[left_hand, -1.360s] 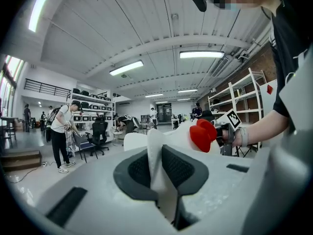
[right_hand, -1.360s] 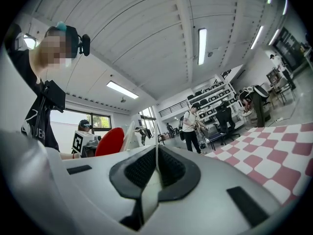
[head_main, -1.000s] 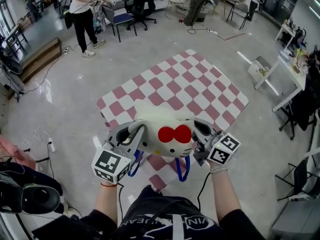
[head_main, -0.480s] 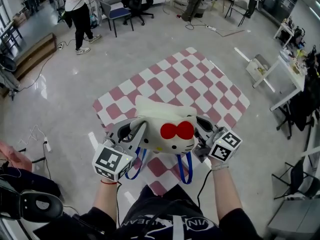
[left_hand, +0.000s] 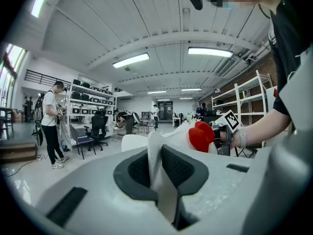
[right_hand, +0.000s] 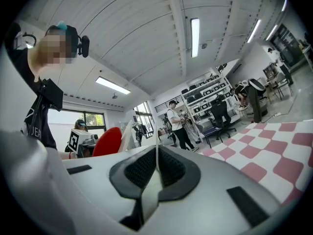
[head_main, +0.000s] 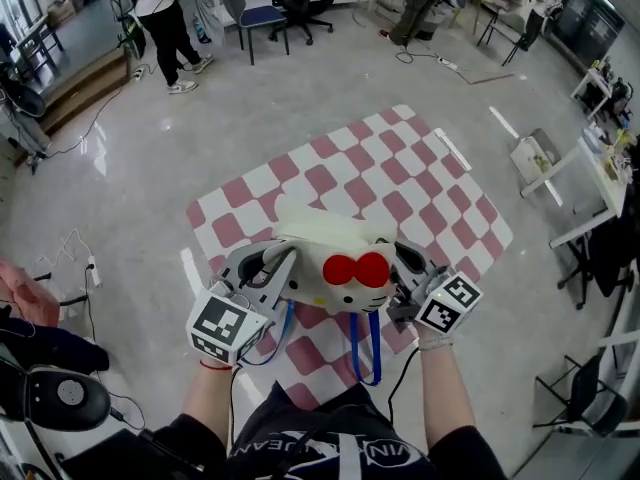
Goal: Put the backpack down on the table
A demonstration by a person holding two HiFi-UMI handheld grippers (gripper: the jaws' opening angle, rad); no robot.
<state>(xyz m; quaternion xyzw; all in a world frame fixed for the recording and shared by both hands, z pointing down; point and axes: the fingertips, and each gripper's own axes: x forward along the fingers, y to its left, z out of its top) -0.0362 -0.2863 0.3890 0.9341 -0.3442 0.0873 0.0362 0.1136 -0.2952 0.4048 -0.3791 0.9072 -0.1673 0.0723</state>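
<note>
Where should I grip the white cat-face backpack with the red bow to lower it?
Its thin white side edges, one gripper from each side: the left gripper and right gripper are each shut on a flat edge flap. The backpack is wide, with blue straps dangling underneath, so side pinches likely hold it level.

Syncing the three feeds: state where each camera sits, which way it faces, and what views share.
Head view: on the person's head, steeply down at the backpack over the table; both forearms, left gripper, right gripper show.
Left gripper view: on the left gripper, rightward along fingers shut on backpack fabric; right forearm shows.
Right gripper view: on the right gripper, leftward along fingers shut on fabric; torso shows.
Shared: all show the red bow.
</note>
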